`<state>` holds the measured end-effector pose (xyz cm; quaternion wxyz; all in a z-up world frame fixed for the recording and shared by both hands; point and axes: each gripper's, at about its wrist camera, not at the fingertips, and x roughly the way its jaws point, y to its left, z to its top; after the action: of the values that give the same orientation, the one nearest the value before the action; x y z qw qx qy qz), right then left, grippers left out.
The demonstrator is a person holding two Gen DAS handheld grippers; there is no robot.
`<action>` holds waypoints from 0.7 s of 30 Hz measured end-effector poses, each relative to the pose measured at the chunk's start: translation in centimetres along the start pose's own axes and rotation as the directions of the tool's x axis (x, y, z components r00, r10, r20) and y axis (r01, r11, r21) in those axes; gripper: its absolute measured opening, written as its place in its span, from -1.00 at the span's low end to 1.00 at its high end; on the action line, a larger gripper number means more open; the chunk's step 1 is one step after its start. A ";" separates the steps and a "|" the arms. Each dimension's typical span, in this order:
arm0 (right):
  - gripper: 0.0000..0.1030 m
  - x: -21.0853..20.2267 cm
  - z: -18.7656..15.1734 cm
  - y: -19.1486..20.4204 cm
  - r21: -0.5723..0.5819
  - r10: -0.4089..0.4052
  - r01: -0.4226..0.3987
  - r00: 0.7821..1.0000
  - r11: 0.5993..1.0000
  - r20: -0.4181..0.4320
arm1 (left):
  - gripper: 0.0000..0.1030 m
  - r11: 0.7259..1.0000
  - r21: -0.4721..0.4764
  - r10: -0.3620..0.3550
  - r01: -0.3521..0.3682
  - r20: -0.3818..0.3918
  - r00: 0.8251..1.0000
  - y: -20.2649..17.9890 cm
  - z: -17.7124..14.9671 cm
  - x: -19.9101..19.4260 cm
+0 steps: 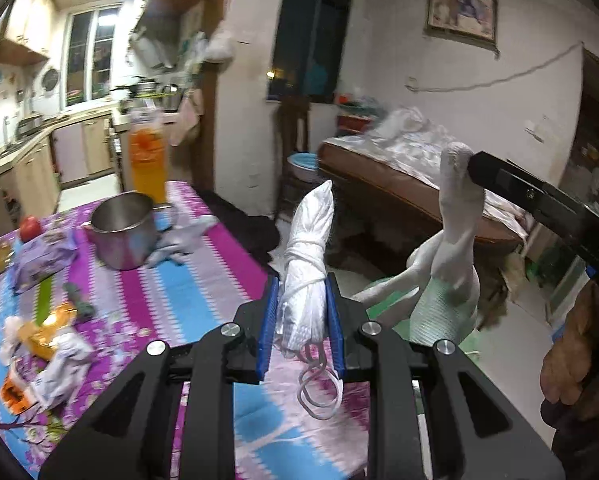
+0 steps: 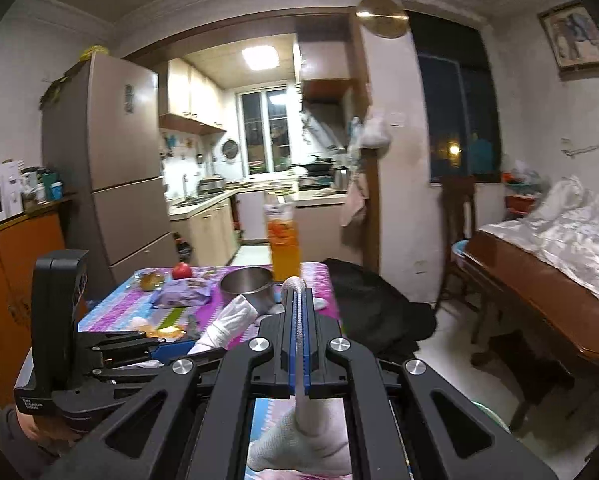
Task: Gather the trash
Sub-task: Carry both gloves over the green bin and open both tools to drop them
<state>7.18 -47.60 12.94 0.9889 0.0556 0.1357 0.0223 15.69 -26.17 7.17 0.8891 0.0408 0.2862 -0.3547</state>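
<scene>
My left gripper [image 1: 302,284] is shut on a rolled white face mask [image 1: 311,220] bound with its own ear loops, which dangle below the blue pads; it hovers over the table's right edge. My right gripper [image 1: 473,166] comes in from the right, shut on one fingertip of a white knit glove [image 1: 455,248] that hangs down with a greenish palm. In the right wrist view the right gripper [image 2: 297,290] pinches that glove [image 2: 299,440], the rest sagging beneath the jaws. The left gripper [image 2: 187,346] and the mask [image 2: 229,320] sit lower left, held by a hand.
The table [image 1: 203,280] has a purple and blue cloth. It carries a steel pot [image 1: 123,232], an orange drink bottle [image 1: 147,160], an apple [image 1: 30,227], a purple packet [image 1: 43,260], crumpled tissue [image 1: 179,240] and wrappers [image 1: 51,344]. A green round rim [image 1: 383,308] lies below the glove. A bed [image 2: 539,272] stands right.
</scene>
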 end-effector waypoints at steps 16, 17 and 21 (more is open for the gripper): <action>-0.95 -4.2 -3.8 -13.4 0.084 -0.212 0.223 0.969 0.971 -0.124 | -0.58 0.989 0.065 -0.126 0.136 -0.130 0.983 -9.8 0.3 8.5; -0.95 -4.0 -4.2 -14.2 0.088 -0.219 0.233 0.965 0.968 -0.146 | -0.58 0.988 0.070 -0.128 0.139 -0.141 0.982 -10.3 0.1 9.1; -0.95 -2.0 -5.4 -16.2 0.103 -0.231 0.261 0.944 0.960 -0.236 | -0.58 0.986 0.077 -0.131 0.147 -0.179 0.975 -11.5 -0.4 10.8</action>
<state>4.32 -63.24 6.45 0.9567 0.1010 0.2521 -0.1045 14.30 -41.23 2.51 0.8310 0.0914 0.3485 -0.4238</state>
